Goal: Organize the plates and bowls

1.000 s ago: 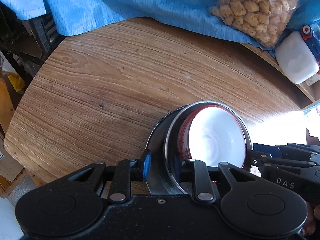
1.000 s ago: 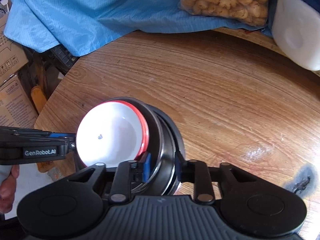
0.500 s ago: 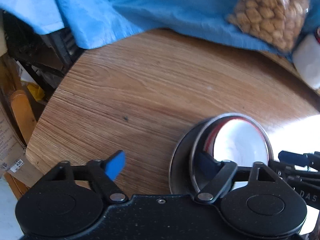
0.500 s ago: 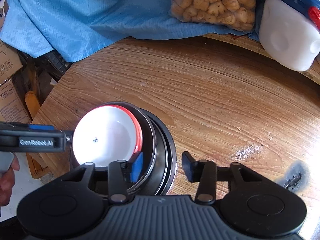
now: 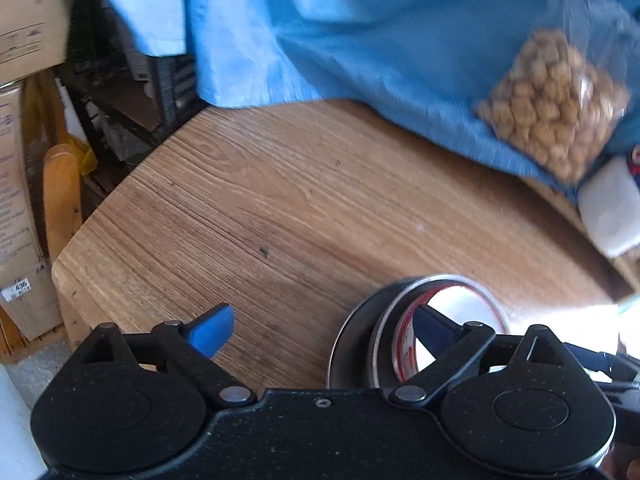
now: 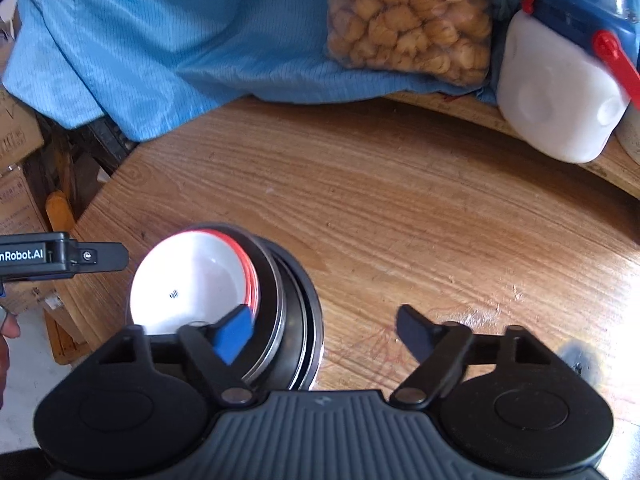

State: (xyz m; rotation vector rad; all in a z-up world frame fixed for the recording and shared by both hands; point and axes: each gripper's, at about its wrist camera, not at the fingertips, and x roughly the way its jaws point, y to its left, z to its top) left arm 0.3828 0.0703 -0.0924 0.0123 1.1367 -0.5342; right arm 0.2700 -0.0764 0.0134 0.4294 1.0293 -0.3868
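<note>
**Hidden, cropped and blurred**

The near rims of the stacked steel dishes (image 6: 298, 320) and the white red-rimmed bowl (image 6: 188, 280) lie behind the black right gripper (image 6: 324, 330) body. In the left wrist view, the clear bag of tan snacks (image 5: 556, 108) and the white plastic jug (image 5: 612, 208) are motion-blurred, the jug cut by the right edge. The small mark inside the bowl is unreadable.

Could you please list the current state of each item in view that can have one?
left gripper: open, holding nothing.
right gripper: open, holding nothing.
white bowl: upright, nested in the metal dishes.
metal dishes: stacked, resting on the table.
snack bag: lying on the blue cloth.
</note>
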